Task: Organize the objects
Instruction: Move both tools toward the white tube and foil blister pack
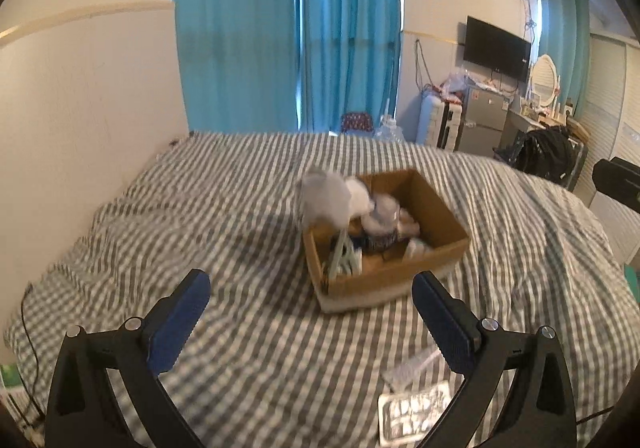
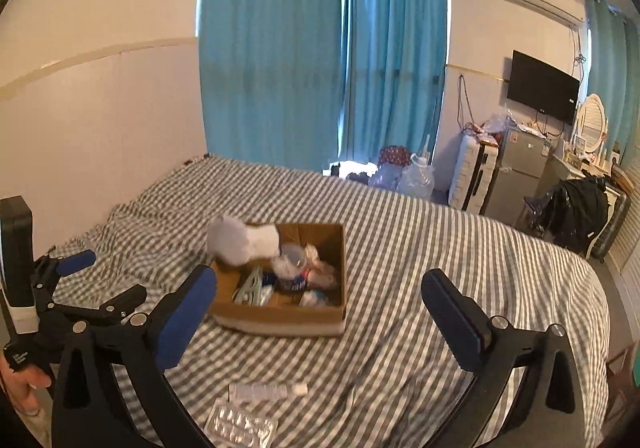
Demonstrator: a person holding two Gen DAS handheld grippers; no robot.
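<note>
An open cardboard box (image 1: 400, 276) (image 2: 280, 312) sits on the striped bed. It holds a clear bottle (image 2: 292, 260), pale green clips (image 2: 250, 286) and other small items. A grey and white soft bundle (image 1: 328, 196) (image 2: 240, 240), blurred, lies over the box's far left corner. Near the front lie a silver blister pack (image 1: 420, 412) (image 2: 240, 428) and a clear tube (image 2: 268, 392). My left gripper (image 1: 312, 277) is open and empty, short of the box. My right gripper (image 2: 320, 274) is also open and empty, facing the box. The left gripper (image 2: 104, 280) shows at the right wrist view's left edge.
The grey-striped sheet (image 1: 240, 216) covers the whole bed, with a wall along its left side. Blue curtains (image 2: 320, 48) hang behind. Beyond the far edge stand water jugs (image 2: 416, 178), a suitcase (image 2: 474, 176) and a small fridge (image 2: 516, 176). A person's hand (image 2: 24, 388) holds the left gripper.
</note>
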